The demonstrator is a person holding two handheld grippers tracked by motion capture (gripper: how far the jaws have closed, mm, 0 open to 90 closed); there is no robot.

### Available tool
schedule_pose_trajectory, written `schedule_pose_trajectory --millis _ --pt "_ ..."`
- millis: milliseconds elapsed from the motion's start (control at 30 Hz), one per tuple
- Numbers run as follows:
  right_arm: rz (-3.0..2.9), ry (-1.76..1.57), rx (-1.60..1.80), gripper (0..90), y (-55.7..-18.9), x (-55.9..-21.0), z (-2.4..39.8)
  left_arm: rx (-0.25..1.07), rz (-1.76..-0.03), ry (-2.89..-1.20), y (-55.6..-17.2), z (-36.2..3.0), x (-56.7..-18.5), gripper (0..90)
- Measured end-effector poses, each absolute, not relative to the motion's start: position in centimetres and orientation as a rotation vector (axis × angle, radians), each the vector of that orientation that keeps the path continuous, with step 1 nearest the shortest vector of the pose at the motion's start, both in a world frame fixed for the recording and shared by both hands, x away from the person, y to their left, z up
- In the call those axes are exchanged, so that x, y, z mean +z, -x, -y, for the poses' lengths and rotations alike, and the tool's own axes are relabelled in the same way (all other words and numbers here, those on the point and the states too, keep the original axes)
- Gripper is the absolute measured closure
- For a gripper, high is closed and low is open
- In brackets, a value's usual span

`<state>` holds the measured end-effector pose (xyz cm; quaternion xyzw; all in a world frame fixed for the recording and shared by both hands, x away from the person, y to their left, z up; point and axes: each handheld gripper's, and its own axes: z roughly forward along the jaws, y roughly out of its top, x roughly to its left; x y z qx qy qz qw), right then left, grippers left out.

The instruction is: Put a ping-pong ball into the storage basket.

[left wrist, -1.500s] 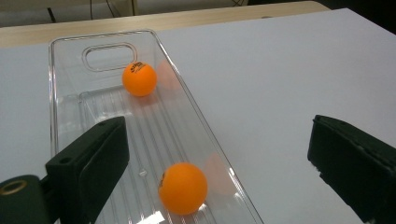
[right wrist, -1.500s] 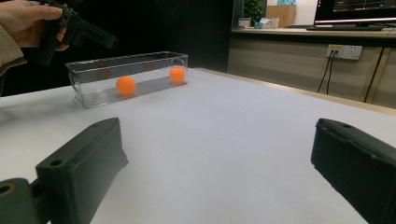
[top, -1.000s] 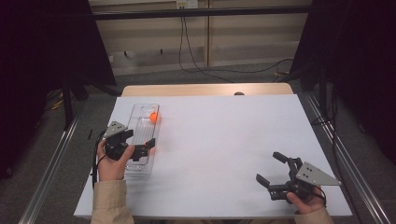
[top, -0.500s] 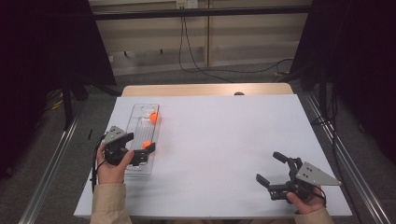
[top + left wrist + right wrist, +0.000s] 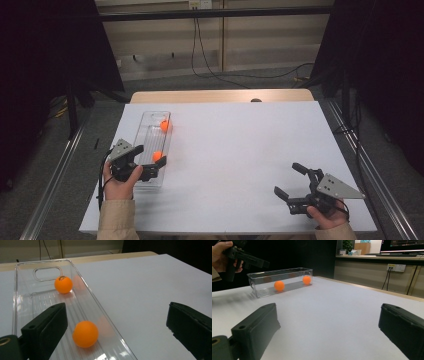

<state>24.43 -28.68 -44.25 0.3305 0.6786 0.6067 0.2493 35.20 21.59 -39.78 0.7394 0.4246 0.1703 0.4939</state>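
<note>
Left gripper: held over the near end of the clear tray, jaws spread wide and gripping nothing; pointed toward the table's right side in the high view.
Left jaws: in the left gripper view, one above the tray's floor, the other out over the bare white table beyond the tray's long wall.
Left hand: wrapped round the gripper's body from below, beige sleeve coming in from the bottom edge, wrist roughly level, grey plate up and tilted toward the far left.
Near ball: orange, lay on the tray's ribbed floor close against the long wall on the table's inner side, between the left jaws as seen along them but not touched by either; slightly blurred.
Far ball: orange, dark print on top, rested near the tray's far end, just short of the oval handle cut-out, well apart from the near ball.
Clear tray: long, narrow, transparent, stood on the left part of the table, lengthwise away from the person.
Right gripper: low over the near right part of the table, jaws wide apart and empty, aimed left and away toward the tray.
Right hand: gripped the body from the near side, knuckles close to the table's front edge, grey plate pointing right.
Table: white top, bare between the two grippers.
</note>
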Motion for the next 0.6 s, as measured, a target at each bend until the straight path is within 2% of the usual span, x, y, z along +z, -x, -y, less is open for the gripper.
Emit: schedule_pose_trajectory --millis 600 --pt "-1.851 -0.902 1.654 1.8 -24.45 -44.24 28.67 0.427 -0.990 -1.768 -34.41 -21.66 -40.14 3.6"
